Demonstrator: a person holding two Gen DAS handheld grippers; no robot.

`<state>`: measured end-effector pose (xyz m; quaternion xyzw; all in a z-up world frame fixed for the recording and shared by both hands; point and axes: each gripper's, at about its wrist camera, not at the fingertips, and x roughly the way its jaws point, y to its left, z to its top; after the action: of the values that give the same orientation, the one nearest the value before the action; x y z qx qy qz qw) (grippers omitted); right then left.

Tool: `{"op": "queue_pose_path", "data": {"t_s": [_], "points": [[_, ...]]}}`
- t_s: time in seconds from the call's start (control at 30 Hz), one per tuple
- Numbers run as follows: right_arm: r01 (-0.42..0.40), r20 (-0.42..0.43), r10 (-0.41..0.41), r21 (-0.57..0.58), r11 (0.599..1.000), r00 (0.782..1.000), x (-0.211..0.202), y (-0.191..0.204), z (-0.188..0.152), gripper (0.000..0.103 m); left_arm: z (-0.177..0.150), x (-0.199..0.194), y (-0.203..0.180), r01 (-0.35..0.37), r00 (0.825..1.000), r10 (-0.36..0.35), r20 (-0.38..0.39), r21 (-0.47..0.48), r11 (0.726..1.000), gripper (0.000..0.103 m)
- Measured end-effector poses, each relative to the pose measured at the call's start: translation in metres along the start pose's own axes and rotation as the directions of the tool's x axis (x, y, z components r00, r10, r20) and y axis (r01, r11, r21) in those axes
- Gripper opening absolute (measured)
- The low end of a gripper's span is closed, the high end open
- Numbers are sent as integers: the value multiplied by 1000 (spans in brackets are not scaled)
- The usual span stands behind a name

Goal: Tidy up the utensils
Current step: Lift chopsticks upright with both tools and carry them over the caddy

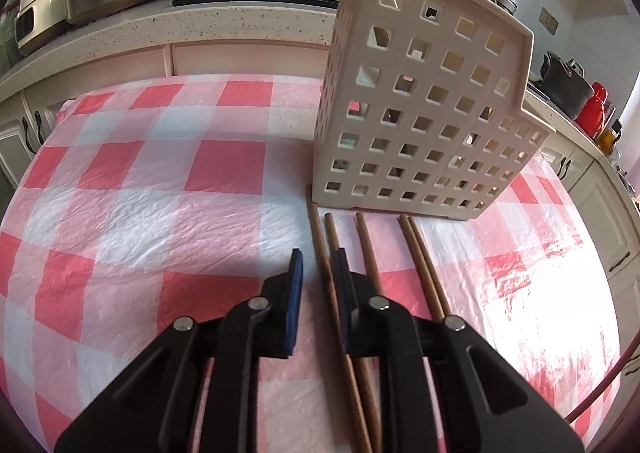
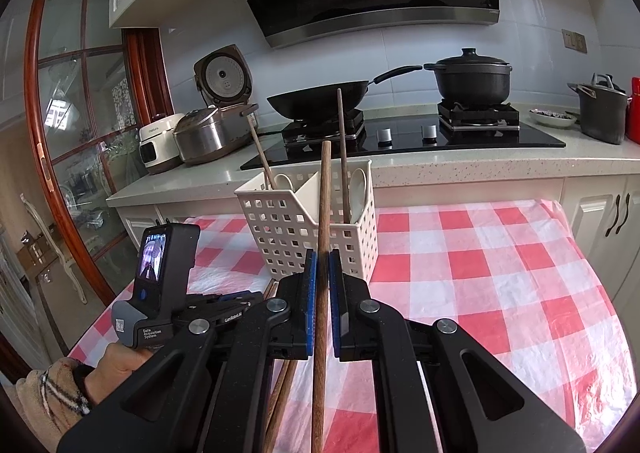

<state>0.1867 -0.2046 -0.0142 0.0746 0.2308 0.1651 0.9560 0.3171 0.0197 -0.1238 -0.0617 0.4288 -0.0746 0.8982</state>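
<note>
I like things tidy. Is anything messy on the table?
Yes. Several wooden chopsticks lie loose on the checked tablecloth in front of the white utensil basket, not standing inside. The right gripper holds one more chopstick.

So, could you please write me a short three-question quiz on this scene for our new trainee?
1. True or false: the right gripper is shut on a wooden chopstick.
2. Where do the loose chopsticks lie? A) in the wok B) on the checked tablecloth in front of the white utensil basket C) on the stove
3. Fill in: the left gripper has its jaws ____ over the cloth.

Key: 1 true; 2 B; 3 open.
</note>
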Motion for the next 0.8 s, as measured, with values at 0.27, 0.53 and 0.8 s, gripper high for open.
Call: {"op": "queue_pose_path", "data": {"t_s": [0.27,0.53,0.8], "points": [[1,0,-1,22,1000,1000,-1,-7,0,7,1,3,-3,-9,1000,9,-5,4,1000,17],[4,1,-4,22,1000,1000,-1,-9,0,7,1,6,-3,-16,1000,16,-6,13,1000,17],[4,-5,-4,31,999,1000,-2,-12,-1,7,-1,4,1,-20,1000,20,-7,-2,1000,17]]}}
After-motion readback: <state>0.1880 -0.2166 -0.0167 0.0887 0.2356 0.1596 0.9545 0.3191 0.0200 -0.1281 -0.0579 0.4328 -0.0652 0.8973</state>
